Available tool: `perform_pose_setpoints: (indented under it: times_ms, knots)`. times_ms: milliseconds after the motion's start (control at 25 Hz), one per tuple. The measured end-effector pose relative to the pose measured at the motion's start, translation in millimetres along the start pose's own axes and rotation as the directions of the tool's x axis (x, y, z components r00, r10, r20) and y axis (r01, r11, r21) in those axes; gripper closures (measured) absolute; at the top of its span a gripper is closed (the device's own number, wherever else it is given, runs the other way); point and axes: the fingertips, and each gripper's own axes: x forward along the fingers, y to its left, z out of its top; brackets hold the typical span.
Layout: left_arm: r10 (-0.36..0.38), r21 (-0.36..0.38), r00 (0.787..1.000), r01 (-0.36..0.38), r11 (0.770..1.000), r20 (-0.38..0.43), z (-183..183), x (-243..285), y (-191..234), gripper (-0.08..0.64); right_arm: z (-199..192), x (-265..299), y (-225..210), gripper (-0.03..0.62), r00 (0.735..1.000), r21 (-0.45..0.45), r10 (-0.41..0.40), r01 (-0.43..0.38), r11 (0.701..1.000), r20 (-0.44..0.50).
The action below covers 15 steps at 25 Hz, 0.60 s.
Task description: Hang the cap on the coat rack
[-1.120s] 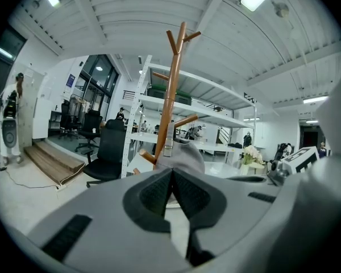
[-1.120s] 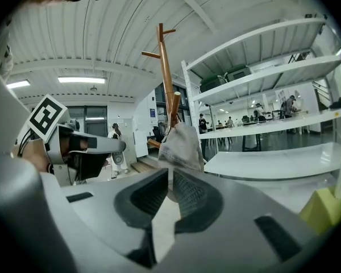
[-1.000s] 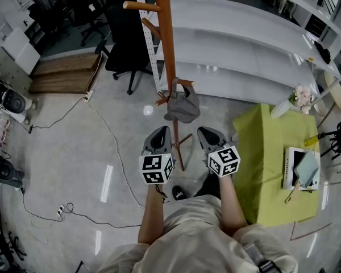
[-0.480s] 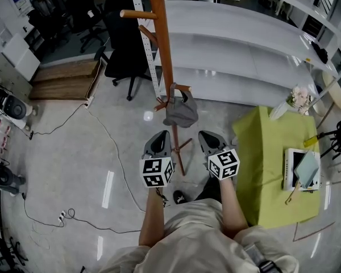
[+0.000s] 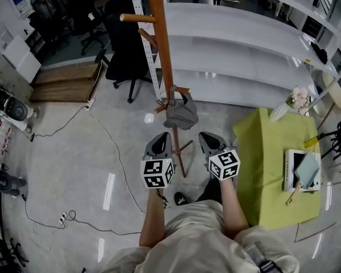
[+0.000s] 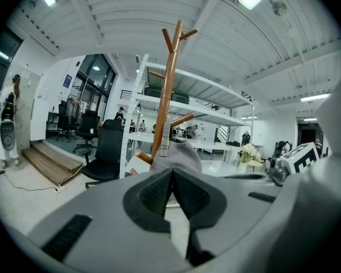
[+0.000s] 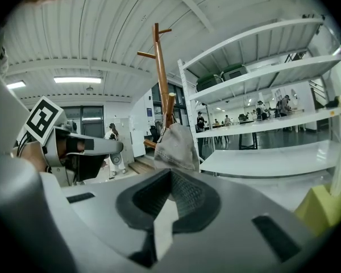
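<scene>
Two grey plastic grippers, the left gripper (image 5: 164, 135) and the right gripper (image 5: 205, 136), each have black ribbed pads and a black-and-white marker cube. They are held side by side near the base of the coat rack (image 5: 162, 50), and both have their jaws pressed fully together with nothing between them. The cap (image 5: 181, 114), soft grey fabric in a slumped rounded shape, hangs from a short low peg on the rack, a smooth round reddish-brown wooden pole with angled pegs standing on a glossy pale floor (image 5: 74, 152). The cap is clear of both grippers.
</scene>
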Motion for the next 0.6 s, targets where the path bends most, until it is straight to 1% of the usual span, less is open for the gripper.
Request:
perform_pose_setpoints:
  times_ms: [200,400,600]
  knots:
    - [0.002,0.002,1.0,-0.002,1.0,0.003,-0.7,1.3,-0.8,0.552,-2.8,0.8,-0.8,0.588,1.0,0.006,-0.001,0.001,1.0,0.001]
    - [0.02,-0.003,0.999,-0.02,1.0,0.03,6.6,-0.4,2.6,0.552,-2.4,0.0,-0.9,0.588,1.0,0.006,-0.001,0.001,1.0,0.002]
    - [0.009,-0.002,0.999,-0.009,1.0,0.034,7.9,-0.3,-3.1,0.552,-2.5,-3.9,-0.5,0.588,1.0,0.003,0.0,0.0,1.0,0.002]
